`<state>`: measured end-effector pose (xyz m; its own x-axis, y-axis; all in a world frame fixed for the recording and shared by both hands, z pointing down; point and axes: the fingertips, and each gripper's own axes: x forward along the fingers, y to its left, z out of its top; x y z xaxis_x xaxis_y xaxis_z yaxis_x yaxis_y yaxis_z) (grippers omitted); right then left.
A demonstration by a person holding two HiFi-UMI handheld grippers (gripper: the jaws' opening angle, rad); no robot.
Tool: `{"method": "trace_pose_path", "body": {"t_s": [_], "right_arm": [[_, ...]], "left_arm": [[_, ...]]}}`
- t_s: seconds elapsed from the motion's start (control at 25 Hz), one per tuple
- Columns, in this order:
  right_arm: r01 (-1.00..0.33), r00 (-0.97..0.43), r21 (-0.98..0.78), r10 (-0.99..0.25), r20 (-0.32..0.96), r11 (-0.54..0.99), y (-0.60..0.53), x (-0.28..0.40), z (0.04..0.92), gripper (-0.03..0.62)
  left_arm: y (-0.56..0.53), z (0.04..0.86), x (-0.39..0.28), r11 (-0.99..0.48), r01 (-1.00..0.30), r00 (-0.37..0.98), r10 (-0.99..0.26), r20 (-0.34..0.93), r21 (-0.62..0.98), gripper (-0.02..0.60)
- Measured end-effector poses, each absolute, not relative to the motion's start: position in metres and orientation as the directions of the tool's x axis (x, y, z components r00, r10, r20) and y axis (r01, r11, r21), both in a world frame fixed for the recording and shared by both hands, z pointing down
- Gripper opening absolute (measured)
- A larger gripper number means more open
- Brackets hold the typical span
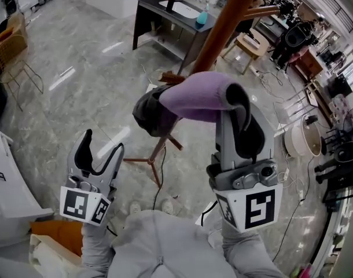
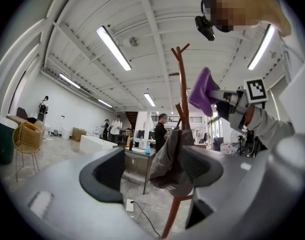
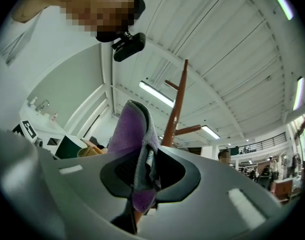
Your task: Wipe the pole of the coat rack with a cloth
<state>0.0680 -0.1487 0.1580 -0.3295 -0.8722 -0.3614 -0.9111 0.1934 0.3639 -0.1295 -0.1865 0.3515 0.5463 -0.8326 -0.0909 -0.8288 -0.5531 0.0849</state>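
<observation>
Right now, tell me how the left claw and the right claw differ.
The left claw stands open and empty; the right claw is shut on the purple cloth. The left claw hangs low, off to the side of the pole; the right claw is raised close beside it, though whether the cloth touches the pole cannot be told. Both are grey with black linings, and each carries a marker cube.

Grey sleeves (image 1: 246,255) — black-padded fingers (image 1: 84,149), black-and-white marker cubes (image 1: 257,207).
</observation>
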Motion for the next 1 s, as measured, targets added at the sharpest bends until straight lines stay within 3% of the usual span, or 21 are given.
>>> {"method": "trace_pose_path", "body": {"t_s": [0.28,0.6,1.0], "right_arm": [[-0.941,-0.202,0.323,-0.935,-0.290,0.102,-0.162,0.136,0.194,0.051],[-0.936,-0.224,0.318,-0.951,-0.215,0.148,-0.198,0.155,0.244,0.051],[-0.875,-0.240,0.397,-0.960,0.141,0.277,-0.271,0.145,0.389,0.051]], "left_arm": [[-0.190,0.354,-0.110,-0.564,-0.822,0.560,-0.826,-0.067,0.080,0.383],[-0.182,0.361,-0.099,-0.546,-0.835,0.545,-0.838,-0.032,0.068,0.383],[-0.174,0.378,-0.105,-0.482,-0.874,0.485,-0.874,0.042,0.065,0.383]]}}
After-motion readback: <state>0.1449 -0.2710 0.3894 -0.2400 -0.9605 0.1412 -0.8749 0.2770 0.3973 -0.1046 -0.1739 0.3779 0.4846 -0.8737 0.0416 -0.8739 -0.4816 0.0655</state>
